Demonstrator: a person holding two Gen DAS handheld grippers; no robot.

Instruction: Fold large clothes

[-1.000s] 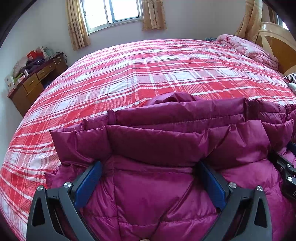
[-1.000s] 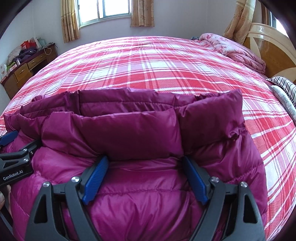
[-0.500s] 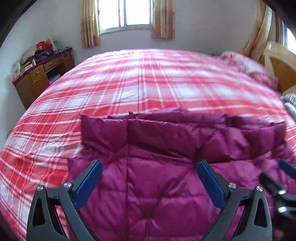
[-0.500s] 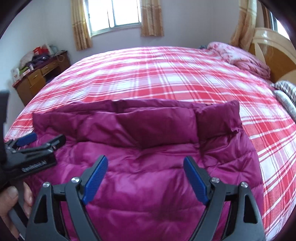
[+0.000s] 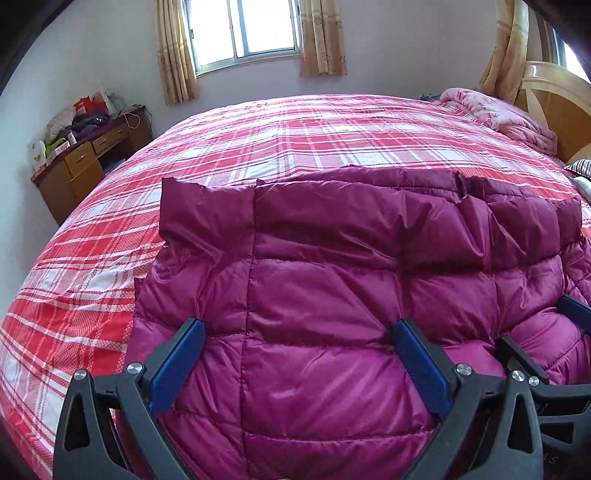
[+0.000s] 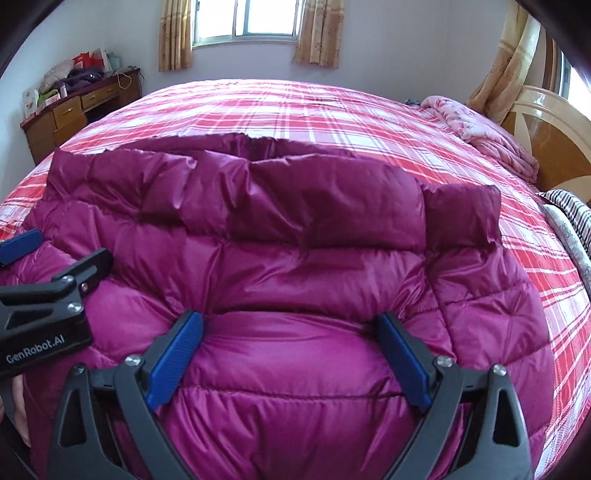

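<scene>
A magenta quilted down jacket lies folded on the red plaid bed, with a darker folded-over band along its far edge. It also fills the right wrist view. My left gripper is open and empty above the jacket's near left part. My right gripper is open and empty above the near right part. The right gripper shows at the right edge of the left wrist view. The left gripper shows at the left edge of the right wrist view.
A wooden desk with clutter stands by the far left wall. A pink quilt lies by the wooden headboard at the right. A striped pillow lies at the bed's right edge. A window is behind.
Both grippers have pulled back and up from the jacket's folded edge. The fold now lies farther from the fingers and flatter on the jacket.
</scene>
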